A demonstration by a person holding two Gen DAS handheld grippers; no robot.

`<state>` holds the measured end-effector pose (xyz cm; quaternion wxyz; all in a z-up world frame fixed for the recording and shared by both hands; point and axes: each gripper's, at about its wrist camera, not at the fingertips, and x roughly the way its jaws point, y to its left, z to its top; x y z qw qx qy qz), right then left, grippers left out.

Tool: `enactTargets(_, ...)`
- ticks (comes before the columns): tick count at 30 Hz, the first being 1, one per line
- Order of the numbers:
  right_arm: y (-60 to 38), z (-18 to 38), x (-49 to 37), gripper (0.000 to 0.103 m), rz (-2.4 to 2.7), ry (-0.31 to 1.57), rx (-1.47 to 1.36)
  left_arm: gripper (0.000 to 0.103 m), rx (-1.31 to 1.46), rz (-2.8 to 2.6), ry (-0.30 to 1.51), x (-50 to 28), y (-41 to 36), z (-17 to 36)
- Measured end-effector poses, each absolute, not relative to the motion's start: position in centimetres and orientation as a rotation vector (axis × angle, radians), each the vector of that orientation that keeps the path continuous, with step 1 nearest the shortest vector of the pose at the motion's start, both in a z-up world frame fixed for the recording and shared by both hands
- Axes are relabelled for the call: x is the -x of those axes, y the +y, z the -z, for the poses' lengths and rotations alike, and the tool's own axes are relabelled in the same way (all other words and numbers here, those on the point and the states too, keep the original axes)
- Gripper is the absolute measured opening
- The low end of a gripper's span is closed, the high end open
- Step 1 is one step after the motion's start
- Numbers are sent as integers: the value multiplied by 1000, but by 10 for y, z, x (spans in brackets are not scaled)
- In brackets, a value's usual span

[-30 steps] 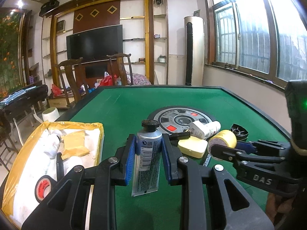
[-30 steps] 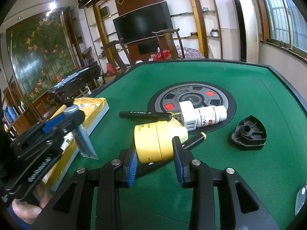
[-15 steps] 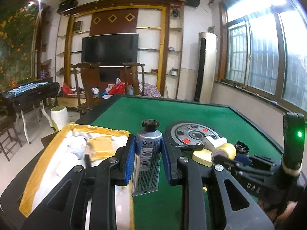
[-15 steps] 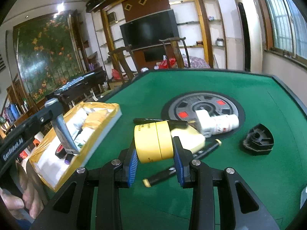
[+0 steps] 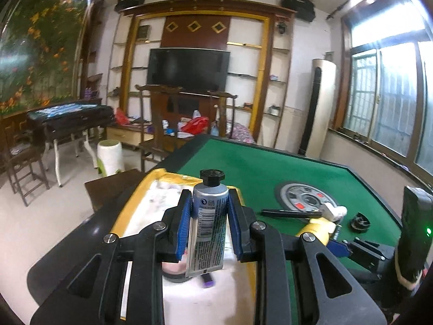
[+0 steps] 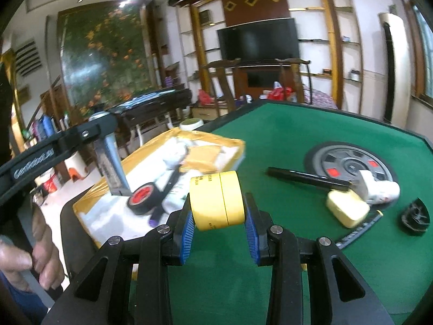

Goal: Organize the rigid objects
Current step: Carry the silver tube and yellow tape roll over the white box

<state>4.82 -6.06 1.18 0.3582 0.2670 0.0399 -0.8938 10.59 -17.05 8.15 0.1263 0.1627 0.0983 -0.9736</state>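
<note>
The left gripper (image 5: 208, 230) clamps the grey tube (image 5: 208, 224) at mid-body, cap up, above the yellow-rimmed tray (image 6: 89, 203). The tube is probably light and soft-walled, so hold it near the stiffer shoulder. The right gripper (image 6: 218, 223) clamps the yellow jar (image 6: 216, 200) across its flat ends, above the green table (image 6: 284, 146) just beside the tray; it looks rigid and smooth and may slip.

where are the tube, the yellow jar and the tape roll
tube (image 5: 208, 227): left wrist view, on its label
yellow jar (image 6: 216, 200): right wrist view, on its side
tape roll (image 6: 142, 199): right wrist view, on its red core
</note>
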Motion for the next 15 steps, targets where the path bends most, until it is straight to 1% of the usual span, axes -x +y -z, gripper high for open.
enactTargets(5,-77,-9,-59,30,2273,144,-670,24,-482,2776,293,-115,-189,-73)
enactTargets(12,-92,-4,-66,30,2187,189,-682,24,-576,2708,340,-122,-213,-52)
enactTargets(15,-106,2,-64,30,2093,172,-745,24,-610,2692,361,-118,-221,-46)
